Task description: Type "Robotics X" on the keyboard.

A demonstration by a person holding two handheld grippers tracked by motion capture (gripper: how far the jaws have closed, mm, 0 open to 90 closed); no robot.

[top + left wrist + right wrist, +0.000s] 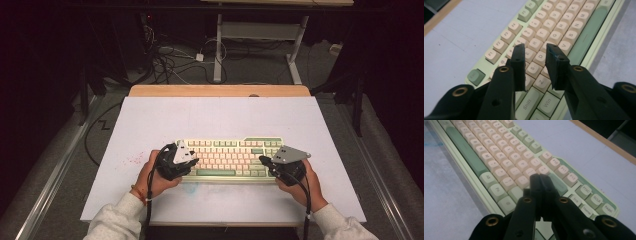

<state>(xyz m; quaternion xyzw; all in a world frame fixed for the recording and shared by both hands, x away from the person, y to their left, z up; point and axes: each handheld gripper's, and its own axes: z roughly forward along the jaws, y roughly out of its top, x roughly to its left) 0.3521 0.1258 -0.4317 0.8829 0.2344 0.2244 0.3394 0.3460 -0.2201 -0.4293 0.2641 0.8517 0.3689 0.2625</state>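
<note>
A white sheet (150, 125) covers the wooden table (220, 90); cables (170, 60) tangle on the grey floor at upper centre. The keyboard (227, 150) lies at lower centre. The left gripper (535, 56) is spread over its keys, gripping nothing; the right gripper (540, 178) is pressed together.

Pale green keyboard (230, 159) with cream and sage keys, black grippers, white tabletop (210, 117)
</note>
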